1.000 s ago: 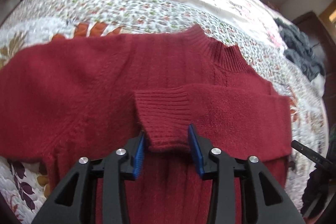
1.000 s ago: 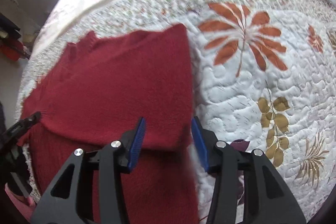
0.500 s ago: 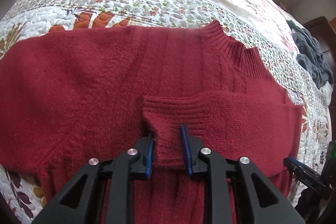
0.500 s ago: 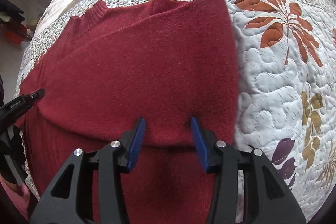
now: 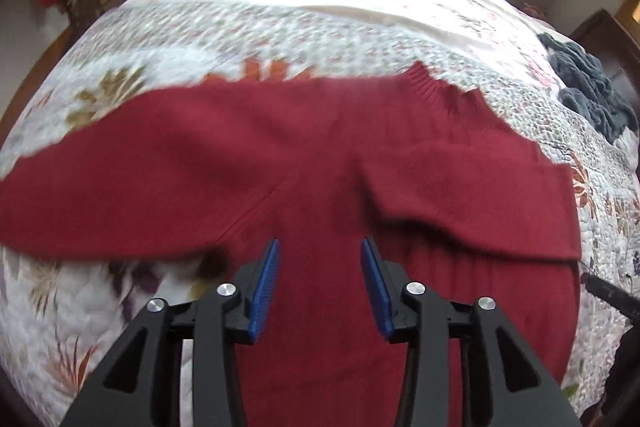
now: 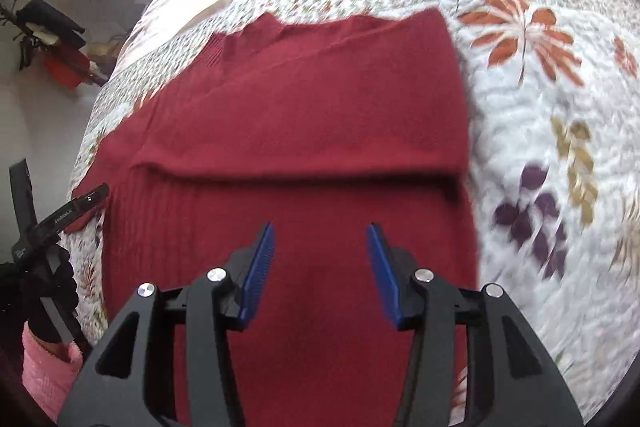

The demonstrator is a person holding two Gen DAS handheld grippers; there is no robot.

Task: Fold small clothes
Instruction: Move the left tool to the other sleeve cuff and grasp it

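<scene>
Having just released the folded-in sleeves, hovering with both left tongs [image 5: 318, 281] and right tongs [image 6: 320, 269] spread over the red sweater [image 6: 304, 131], readying the body fold.

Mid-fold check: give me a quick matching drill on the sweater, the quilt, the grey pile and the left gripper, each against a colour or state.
Things:
1. sweater
2. quilt
3. pile of clothes
4. left gripper

Descriptions:
A. dark grey, heaped at the far side of the bed
B. dark red, spread flat
C. open, holding nothing
D. white with leaf prints

Pairs: 1-B, 2-D, 3-A, 4-C
</scene>
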